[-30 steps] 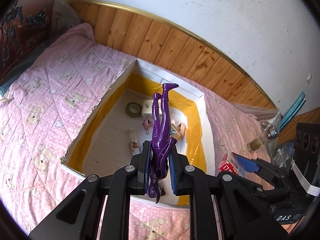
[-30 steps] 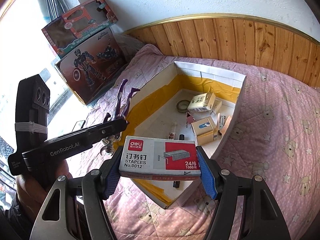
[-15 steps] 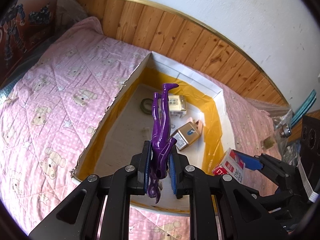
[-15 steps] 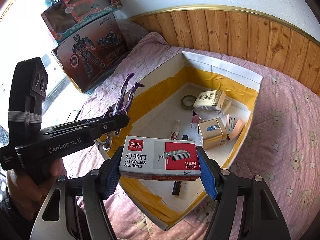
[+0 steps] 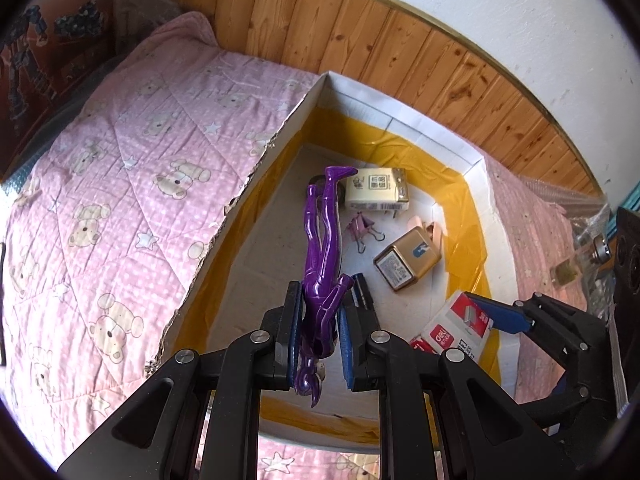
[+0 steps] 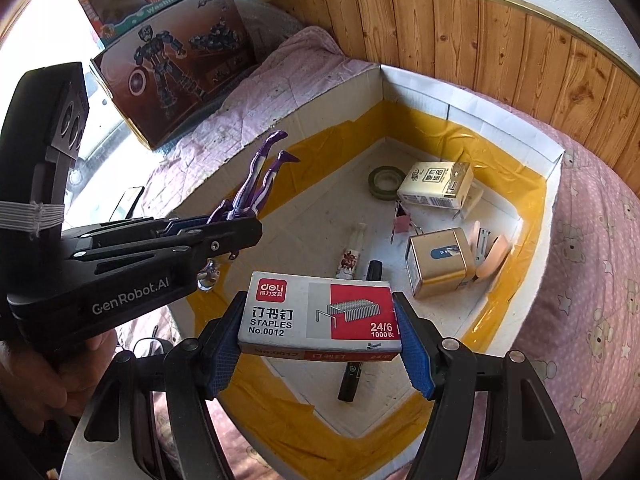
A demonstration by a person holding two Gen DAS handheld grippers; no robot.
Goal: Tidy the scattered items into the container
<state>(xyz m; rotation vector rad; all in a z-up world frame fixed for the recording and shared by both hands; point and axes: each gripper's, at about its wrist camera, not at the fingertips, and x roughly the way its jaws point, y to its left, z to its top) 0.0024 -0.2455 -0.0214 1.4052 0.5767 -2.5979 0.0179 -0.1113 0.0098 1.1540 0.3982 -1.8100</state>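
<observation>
Over the last second both grippers have sunk toward the cardboard box point(image 6: 472, 108) at frame centre, the left gripper point(image 5: 318, 332) clamped narrowly on the purple figurine point(image 5: 324, 256), the right gripper point(image 6: 320, 346) spread wide around the staples box point(image 6: 320, 316), so both drops look imminent.

Figurine point(image 5: 322, 256): glossy purple throughout. Staple box point(image 6: 320, 312): white-grey top with a red panel and red logo tab, black lettering, red side. Container point(image 5: 432, 128): white walls, yellow tape lining the inner base edges, pale grey floor. Bedspread point(image 5: 132, 168): pink with fine white dots, cream teddy bears and white stars. Gripper pads point(image 6: 414, 360): blue on black frames. Tin point(image 6: 438, 262): gold with a blue mark. Tape roll point(image 6: 386, 182): dark olive green. Wall panelling point(image 6: 480, 28): orange-brown knotted wood.
</observation>
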